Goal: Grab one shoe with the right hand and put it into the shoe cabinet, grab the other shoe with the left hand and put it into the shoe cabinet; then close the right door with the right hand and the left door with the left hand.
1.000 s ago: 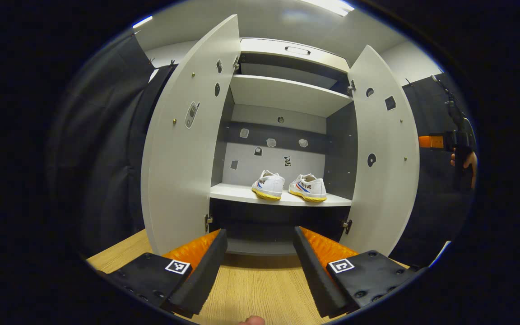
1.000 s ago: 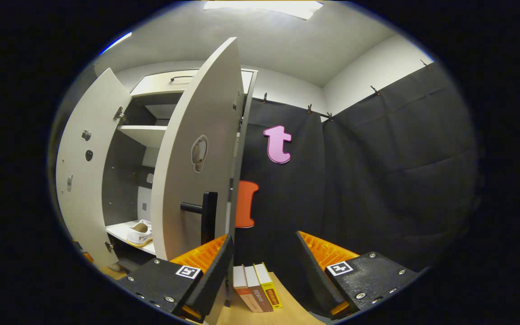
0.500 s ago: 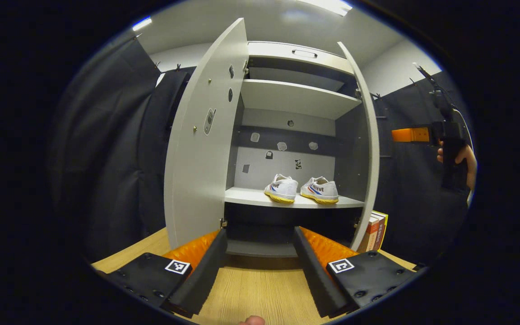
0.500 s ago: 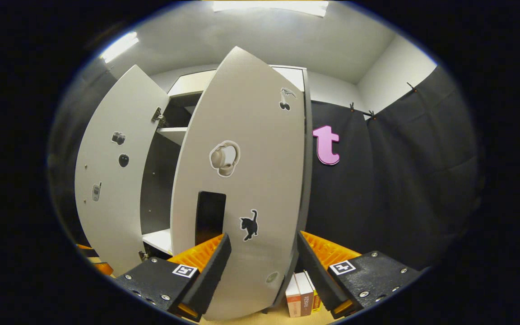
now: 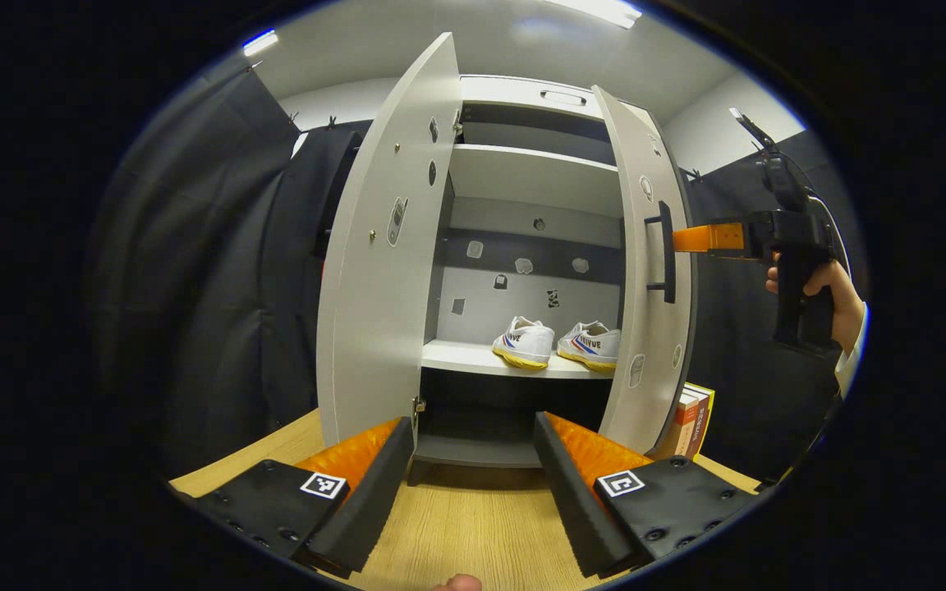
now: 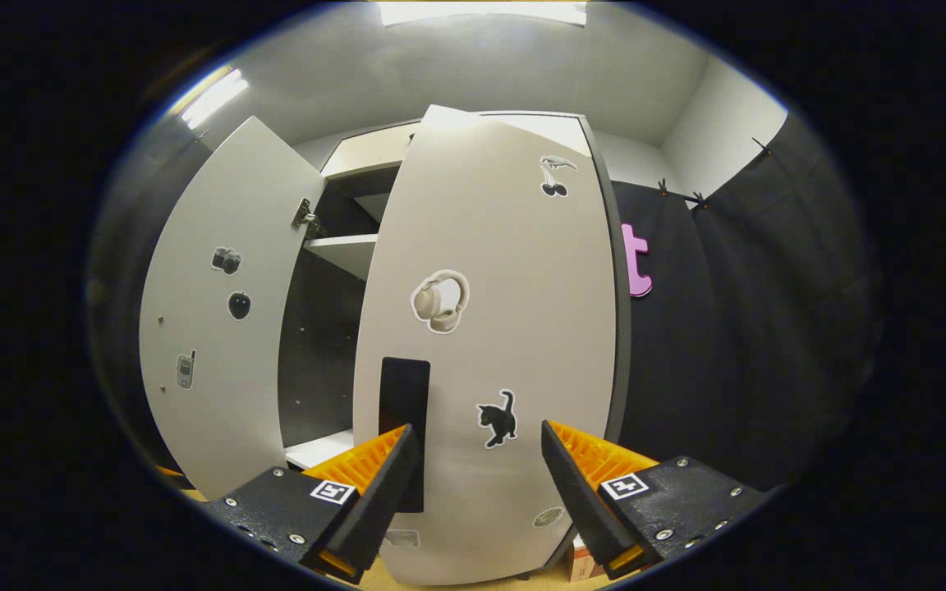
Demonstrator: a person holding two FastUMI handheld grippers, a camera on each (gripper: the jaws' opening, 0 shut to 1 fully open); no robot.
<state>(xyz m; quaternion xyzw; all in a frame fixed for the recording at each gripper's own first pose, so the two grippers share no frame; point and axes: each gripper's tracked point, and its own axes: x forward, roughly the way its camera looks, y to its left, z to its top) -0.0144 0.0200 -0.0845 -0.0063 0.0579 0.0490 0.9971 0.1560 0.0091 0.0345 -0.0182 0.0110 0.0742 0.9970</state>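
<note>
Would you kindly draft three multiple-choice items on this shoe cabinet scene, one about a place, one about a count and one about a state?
1. Where are the shoes?
A. on the wooden table
B. on the cabinet's lower shelf
C. on the cabinet's top

2. How many stickers show on the outer face of the right door in the right gripper view?
A. one
B. three
C. six

3. How does the left door stand?
A. wide open
B. fully shut
C. taken off

Answers:
1 B: both white shoes sit side by side on the lower shelf.
2 B: cherries, headphones and a cat.
3 A: it swings outward, showing its inner face, with the left gripper well short of it.
</note>
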